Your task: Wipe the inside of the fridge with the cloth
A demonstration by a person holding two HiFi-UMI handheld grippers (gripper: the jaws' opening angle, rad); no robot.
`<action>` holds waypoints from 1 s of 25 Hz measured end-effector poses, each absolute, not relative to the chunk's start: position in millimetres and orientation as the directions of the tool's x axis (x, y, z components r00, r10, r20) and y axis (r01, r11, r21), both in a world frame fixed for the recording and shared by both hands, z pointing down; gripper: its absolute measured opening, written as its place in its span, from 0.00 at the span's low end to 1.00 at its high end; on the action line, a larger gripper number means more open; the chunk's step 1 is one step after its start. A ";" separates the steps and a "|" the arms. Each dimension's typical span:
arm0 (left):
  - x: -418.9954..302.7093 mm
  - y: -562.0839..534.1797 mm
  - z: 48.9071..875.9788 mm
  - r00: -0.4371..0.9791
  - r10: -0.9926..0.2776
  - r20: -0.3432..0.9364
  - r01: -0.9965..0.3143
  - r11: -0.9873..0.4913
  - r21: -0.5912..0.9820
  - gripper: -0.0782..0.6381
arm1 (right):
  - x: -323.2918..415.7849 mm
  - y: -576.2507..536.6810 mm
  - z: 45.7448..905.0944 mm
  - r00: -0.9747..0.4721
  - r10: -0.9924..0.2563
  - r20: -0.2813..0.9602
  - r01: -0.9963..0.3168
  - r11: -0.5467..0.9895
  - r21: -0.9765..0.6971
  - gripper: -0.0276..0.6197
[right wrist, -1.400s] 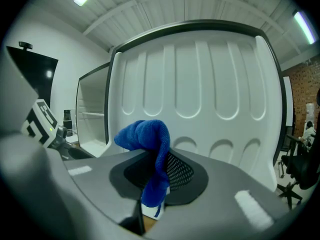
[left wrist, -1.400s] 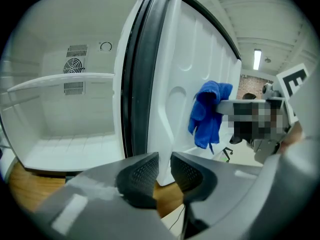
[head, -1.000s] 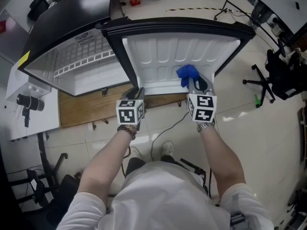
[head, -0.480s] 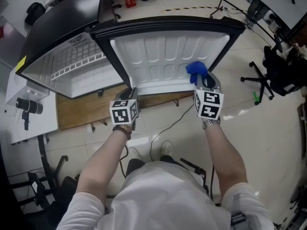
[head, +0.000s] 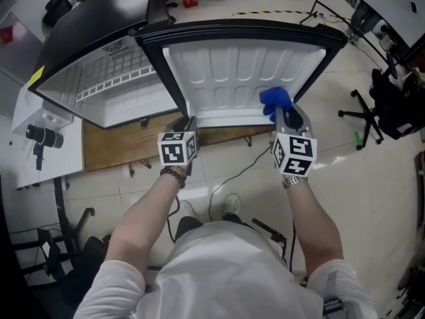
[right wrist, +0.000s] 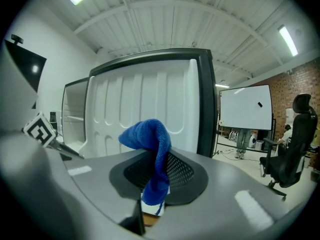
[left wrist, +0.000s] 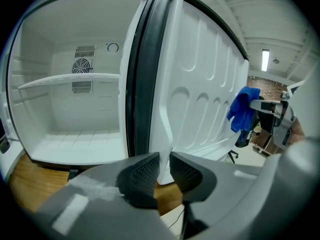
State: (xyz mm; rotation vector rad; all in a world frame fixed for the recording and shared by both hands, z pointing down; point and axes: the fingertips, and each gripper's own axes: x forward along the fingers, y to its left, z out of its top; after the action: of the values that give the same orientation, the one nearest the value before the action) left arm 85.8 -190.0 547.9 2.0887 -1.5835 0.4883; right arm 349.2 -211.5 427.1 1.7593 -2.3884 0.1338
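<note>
The small fridge (head: 99,88) stands open, its white inside (left wrist: 75,109) bare with one shelf. Its door (head: 239,72) swings out toward me, white liner facing me. My left gripper (head: 188,121) is shut on the liner's lower hinge-side edge; in the left gripper view the white rib sits pinched between the pads (left wrist: 165,171). Shut on a blue cloth (head: 275,102), my right gripper (head: 287,118) hovers at the door's lower right, just in front of the liner (right wrist: 140,104). The cloth (right wrist: 150,139) bunches up above the jaws and hangs down between them. The left gripper view shows the cloth (left wrist: 242,109) beside the door.
The fridge rests on a wooden board (head: 113,145). A cable (head: 239,171) runs over the tiled floor below the door. An office chair (head: 372,111) stands at the right, and a white table with a black camera (head: 40,138) at the left. A whiteboard (right wrist: 245,106) stands beyond the door.
My right gripper has carried the blue cloth a little to the right along the door's lower part. The left gripper keeps its hold on the door edge.
</note>
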 end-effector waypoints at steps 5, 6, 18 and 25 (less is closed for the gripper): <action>86.3 -188.7 545.9 0.283 -0.790 0.543 -0.959 -0.244 0.143 0.20 | 302.6 -183.0 426.4 -0.394 -0.899 0.193 -0.915 0.403 0.009 0.12; 85.8 -188.7 544.4 0.286 -0.790 0.542 -0.958 -0.252 0.138 0.20 | 290.3 -177.3 428.7 -0.418 -0.887 0.198 -0.904 0.427 0.004 0.12; 87.7 -190.3 525.8 0.358 -0.778 0.516 -0.927 -0.360 0.100 0.20 | 173.8 -148.6 502.2 -0.555 -0.755 0.349 -0.814 0.579 -0.042 0.12; 88.5 -191.4 524.5 0.392 -0.761 0.518 -0.910 -0.403 0.097 0.21 | 152.3 -178.1 530.2 -0.533 -0.749 0.394 -0.826 0.561 -0.050 0.12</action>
State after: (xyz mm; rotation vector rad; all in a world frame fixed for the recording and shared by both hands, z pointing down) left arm 88.5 -191.4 524.5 2.2899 -1.4464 0.5652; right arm 152.3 -178.1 530.2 1.2920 -2.4702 0.3306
